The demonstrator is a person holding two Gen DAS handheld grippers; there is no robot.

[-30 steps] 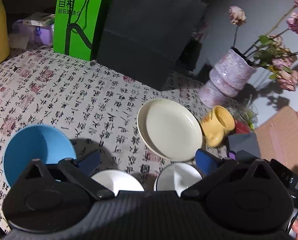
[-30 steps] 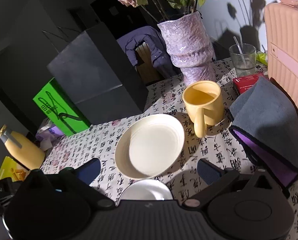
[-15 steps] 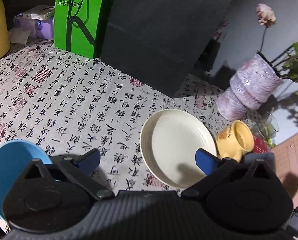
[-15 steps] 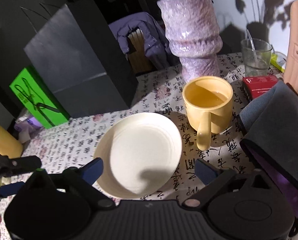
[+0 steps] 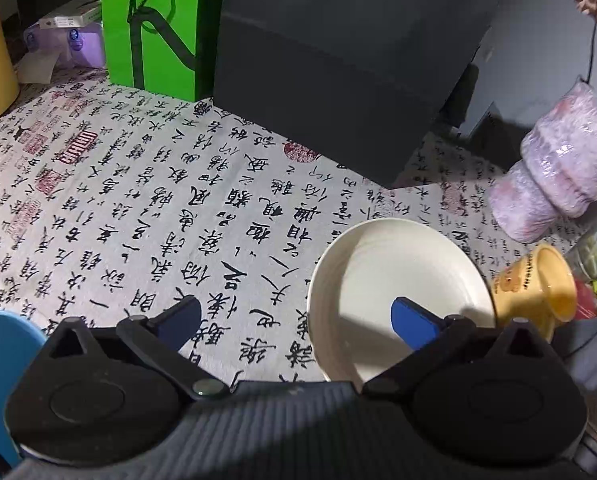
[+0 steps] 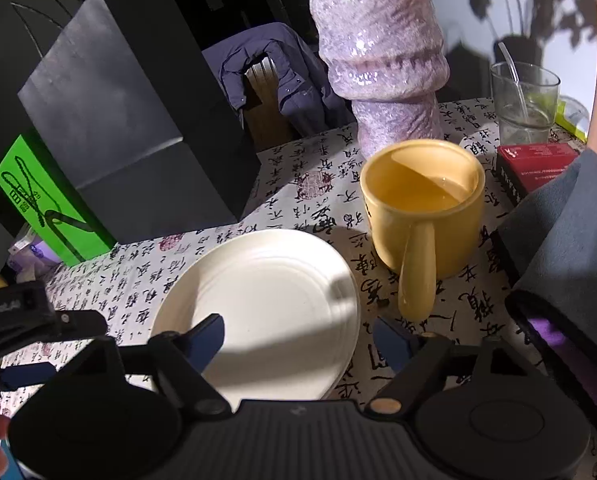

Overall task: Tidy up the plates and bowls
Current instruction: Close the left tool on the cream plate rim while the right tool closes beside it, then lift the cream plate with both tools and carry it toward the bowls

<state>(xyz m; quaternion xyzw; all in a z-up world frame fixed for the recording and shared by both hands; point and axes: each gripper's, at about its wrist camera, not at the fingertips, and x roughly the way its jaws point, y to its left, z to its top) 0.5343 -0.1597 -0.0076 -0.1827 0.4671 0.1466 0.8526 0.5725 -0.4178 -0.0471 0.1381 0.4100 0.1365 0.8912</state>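
Note:
A cream plate (image 5: 378, 280) (image 6: 266, 296) lies on the calligraphy tablecloth. My left gripper (image 5: 298, 320) is open and straddles the plate's left rim, its right finger (image 5: 414, 322) over the plate and its left finger over the cloth. In the right wrist view my right gripper (image 6: 298, 342) straddles the plate's right rim. Its jaws are closing, with the pads clear of the plate. A blue bowl (image 5: 2, 356) shows at the lower left edge of the left wrist view. The left gripper's body (image 6: 26, 320) appears at the left of the right wrist view.
A yellow mug (image 6: 422, 208) holding liquid stands just right of the plate, its handle towards my right gripper. Behind are a purple vase (image 6: 382, 48), a glass (image 6: 524, 100), a red box (image 6: 538, 164) and a grey cloth (image 6: 570, 248). A dark bag (image 5: 338, 60) and green bag (image 5: 154, 20) stand at the back.
Both grippers have moved forward and down onto the cream plate. The two white bowls have dropped out of the left wrist view. The right gripper's jaws have narrowed.

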